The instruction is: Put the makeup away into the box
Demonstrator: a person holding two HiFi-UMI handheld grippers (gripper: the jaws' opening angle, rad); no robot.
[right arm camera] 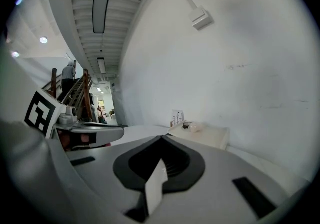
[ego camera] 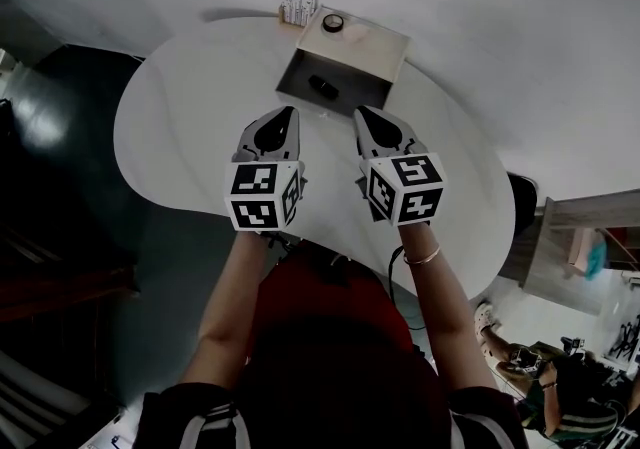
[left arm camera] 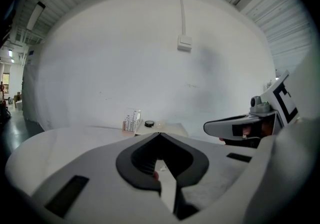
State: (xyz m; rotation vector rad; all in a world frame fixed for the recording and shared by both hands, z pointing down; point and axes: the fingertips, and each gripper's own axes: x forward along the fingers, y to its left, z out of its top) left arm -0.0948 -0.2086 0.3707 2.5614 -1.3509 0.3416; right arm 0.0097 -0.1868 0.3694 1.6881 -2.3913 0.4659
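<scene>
Both grippers are held up side by side over the near edge of the table (ego camera: 175,132), w/ nothing in either. The left gripper (ego camera: 291,113) has its jaws together, tips meeting. In the left gripper view the same gripper (left arm camera: 160,134) shows its tips closed to a point, w/ only a thin slit further back. The right gripper (ego camera: 358,112) is the same: jaws together and nothing between them, which its own view confirms (right arm camera: 162,138). The two are near each other but not touching, and both point toward the far edge. Each shows in the other's view: the right one at the right side (left arm camera: 235,128) and the left one at the left side (right arm camera: 85,130).

The box (ego camera: 385,55) sits at the far edge of the table, approx. in the middle and well apart from the grippers. Its open compartment (ego camera: 300,87) faces the person, and a small dark makeup item (ego camera: 322,86) lies inside it. On the box top, at the far left corner, sit a round black pot (ego camera: 333,23) and, just beside it, a pale blob-like item (ego camera: 357,33); can't tell what that is. A clear holder (ego camera: 298,7) w/ small upright bits stands on the table against the box's far left corner.

The person wears a thin bracelet (ego camera: 425,257) on the right wrist.
</scene>
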